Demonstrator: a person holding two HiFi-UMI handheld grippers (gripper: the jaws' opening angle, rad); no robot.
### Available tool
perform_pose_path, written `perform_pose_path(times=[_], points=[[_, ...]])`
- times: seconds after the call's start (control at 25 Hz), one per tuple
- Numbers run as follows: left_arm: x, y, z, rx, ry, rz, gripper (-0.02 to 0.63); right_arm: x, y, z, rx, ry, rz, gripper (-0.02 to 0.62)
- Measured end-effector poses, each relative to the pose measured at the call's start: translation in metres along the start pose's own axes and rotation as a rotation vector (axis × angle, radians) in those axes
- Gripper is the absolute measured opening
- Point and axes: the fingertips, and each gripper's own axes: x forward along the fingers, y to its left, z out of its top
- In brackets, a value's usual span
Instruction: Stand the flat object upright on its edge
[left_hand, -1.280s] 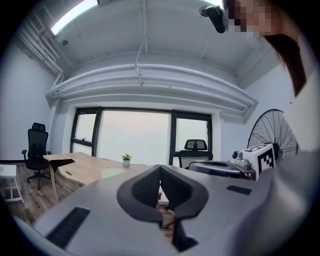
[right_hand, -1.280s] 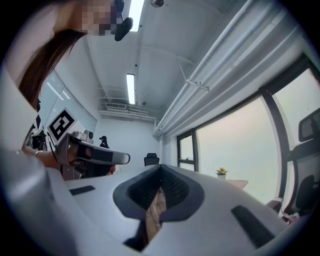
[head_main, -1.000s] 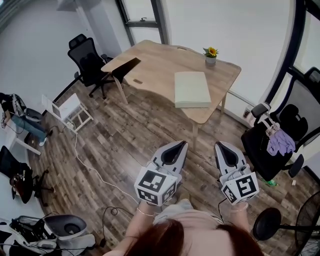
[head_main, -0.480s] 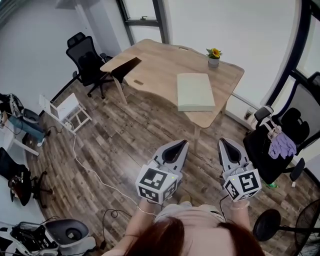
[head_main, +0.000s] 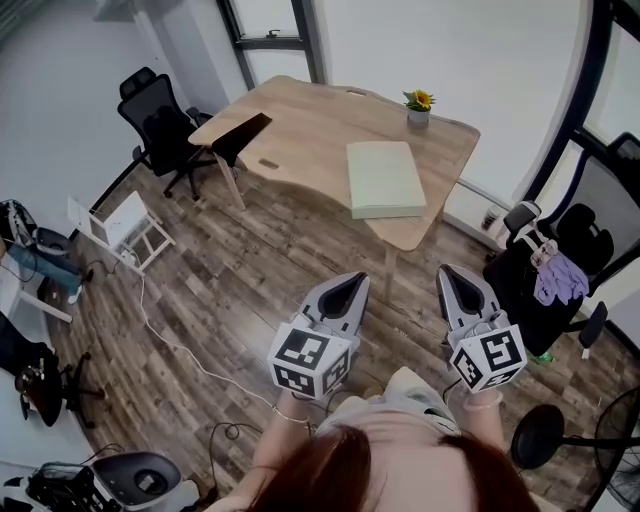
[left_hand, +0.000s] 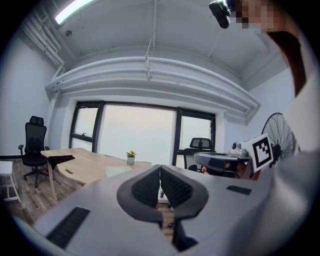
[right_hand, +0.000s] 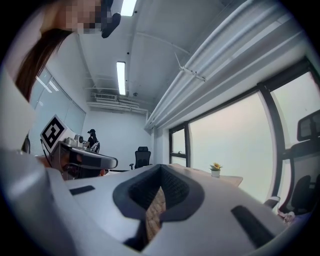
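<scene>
The flat object (head_main: 385, 178) is a pale green slab lying flat on the right part of the wooden table (head_main: 310, 125), far ahead of me; in the left gripper view the same flat object (left_hand: 117, 171) shows low on the table. My left gripper (head_main: 352, 281) and right gripper (head_main: 449, 272) hang side by side over the wood floor, well short of the table. Both are shut with nothing between the jaws. The left gripper (left_hand: 160, 168) looks toward the table, and the right gripper (right_hand: 160, 168) points level toward the window.
A small flower pot (head_main: 418, 106) stands at the table's far right corner, and a dark flat item (head_main: 242, 131) lies at its left edge. Black office chairs (head_main: 152, 110) stand left and right (head_main: 545, 285). Cables (head_main: 170, 340) trail across the floor; a fan base (head_main: 540, 440) is lower right.
The whole view has shifted a little as the person moves over the floor. Both grippers stay shut, empty and side by side, still short of the table.
</scene>
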Motion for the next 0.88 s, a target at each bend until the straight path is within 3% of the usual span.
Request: perform_pose_path(times=[0.88], points=[[0.05, 0.04, 0.009, -0.018, 0.005, 0.001, 0.011, 0.054, -0.043, -0.005, -0.034, -0.006, -0.035, 0.0]])
